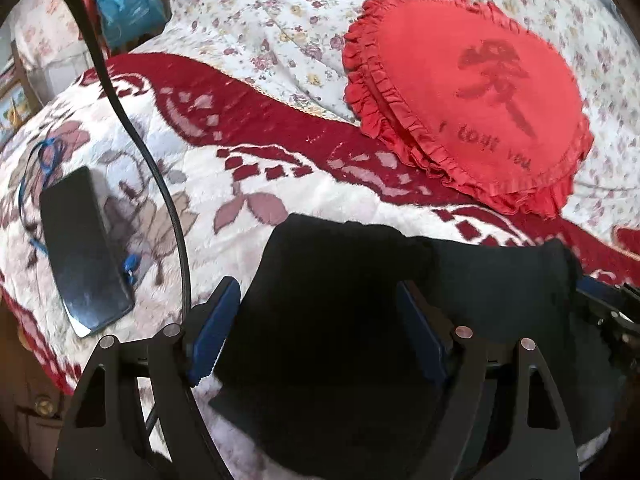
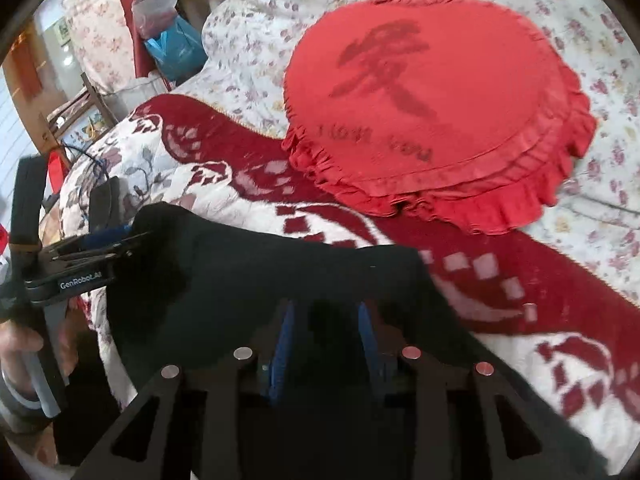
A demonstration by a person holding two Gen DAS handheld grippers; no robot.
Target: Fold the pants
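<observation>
On the red-and-white patterned blanket (image 1: pixel 248 148) your black pants (image 1: pixel 320 320) lie bunched at the near edge of the bed, right under both grippers. Your left gripper (image 1: pixel 320 312) stands with its blue-padded fingers (image 1: pixel 216 320) wide apart, the dark cloth lying between them without being pinched. Your right gripper (image 2: pixel 326 332) has its fingers closer together with pants fabric in the gap, but black cloth against black cloth hides whether the pads (image 2: pixel 285 336) actually press on it, so I cannot tell. From your right wrist view, the left gripper shows at the left edge, touching the far end of the pants. Beyond the pants a red heart-shaped frilled pillow (image 1: pixel 472 96) rests partly on the blanket, partly on the floral quilt (image 1: pixel 272 20). A black phone (image 1: pixel 82 248) lies flat on the blanket, well apart to your left.
</observation>
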